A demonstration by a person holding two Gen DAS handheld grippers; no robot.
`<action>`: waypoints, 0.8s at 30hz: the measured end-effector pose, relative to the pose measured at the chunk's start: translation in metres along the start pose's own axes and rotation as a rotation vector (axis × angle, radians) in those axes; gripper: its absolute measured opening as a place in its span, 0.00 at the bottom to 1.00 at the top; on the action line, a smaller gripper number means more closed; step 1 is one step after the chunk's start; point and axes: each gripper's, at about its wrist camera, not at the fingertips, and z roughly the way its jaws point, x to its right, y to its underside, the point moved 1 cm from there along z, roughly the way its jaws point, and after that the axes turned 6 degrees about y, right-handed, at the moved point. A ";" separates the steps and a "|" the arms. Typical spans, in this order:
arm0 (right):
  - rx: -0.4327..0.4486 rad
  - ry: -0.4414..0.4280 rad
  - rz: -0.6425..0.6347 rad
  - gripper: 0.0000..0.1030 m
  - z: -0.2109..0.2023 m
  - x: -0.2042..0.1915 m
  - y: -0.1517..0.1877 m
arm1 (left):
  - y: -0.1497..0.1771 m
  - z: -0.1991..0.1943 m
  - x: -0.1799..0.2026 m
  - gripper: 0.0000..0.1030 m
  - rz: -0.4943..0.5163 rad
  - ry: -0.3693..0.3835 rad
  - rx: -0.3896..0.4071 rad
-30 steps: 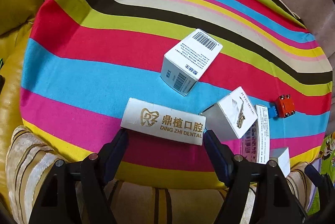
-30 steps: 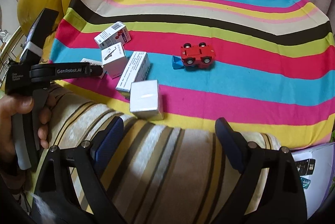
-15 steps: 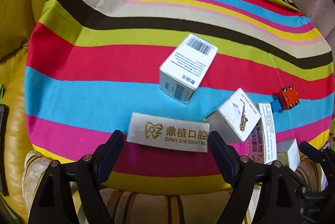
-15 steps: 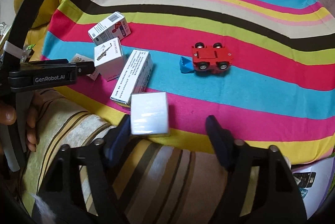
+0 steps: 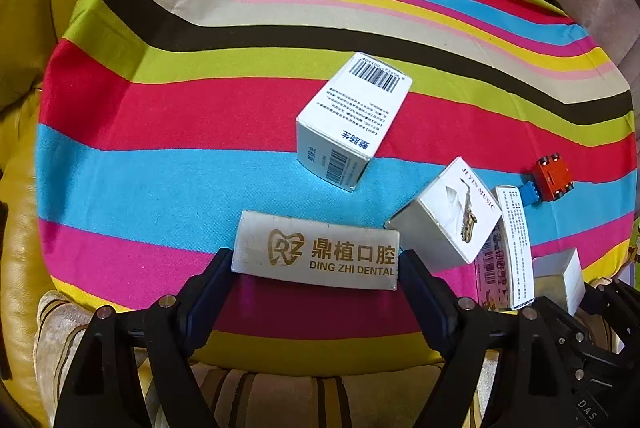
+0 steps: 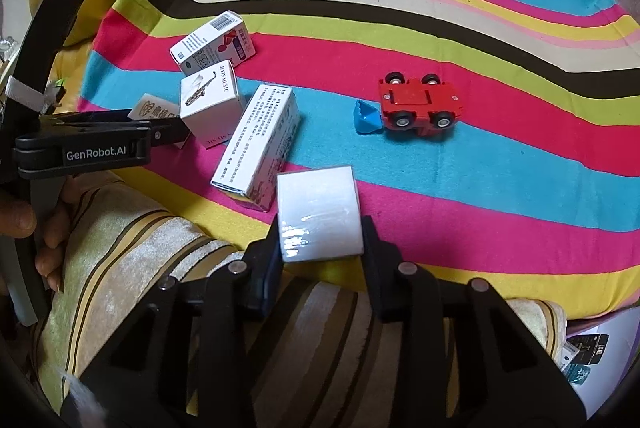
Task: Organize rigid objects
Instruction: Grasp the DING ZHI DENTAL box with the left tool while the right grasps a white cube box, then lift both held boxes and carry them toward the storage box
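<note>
On the striped cloth [image 5: 160, 179] lies a white dental box [image 5: 316, 252] with gold print. My left gripper [image 5: 316, 264] stands open astride it, a fingertip close beside each short end. A glossy white box [image 6: 320, 211] sits at the cloth's near edge. My right gripper [image 6: 322, 240] is closing on it, and both pads touch its sides. A barcode box [image 5: 352, 119], a saxophone box [image 5: 448, 211] and a long text box [image 5: 514, 248] lie nearby. A red toy car [image 6: 420, 103] with a blue scoop rests on its side further right.
A beige striped cushion [image 6: 160, 268] lies under both grippers at the cloth's near edge. A yellow leather seat [image 5: 24, 228] borders the left side. A person's hand [image 6: 24, 220] holds the left gripper's handle. Printed packets [image 6: 588, 348] lie low at the right.
My right gripper came forward and down over the glossy white box, and its jaws narrowed onto it. My left gripper's jaws widened, and the dental box now lies between its tips.
</note>
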 end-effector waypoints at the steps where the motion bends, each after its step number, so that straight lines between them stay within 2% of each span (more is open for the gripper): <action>1: 0.005 0.002 0.003 0.38 -0.001 0.000 0.000 | 0.001 -0.002 -0.001 0.80 -0.003 -0.002 0.010; 7: 0.033 0.008 0.020 0.38 -0.007 0.002 0.003 | 0.017 -0.029 -0.001 0.80 -0.027 -0.008 0.072; 15: 0.089 0.028 0.033 0.38 -0.024 0.006 0.006 | 0.046 -0.067 0.010 0.80 -0.058 0.020 0.174; 24: 0.149 0.038 0.073 0.38 -0.052 0.016 0.021 | 0.066 -0.097 0.048 0.80 0.004 0.071 0.272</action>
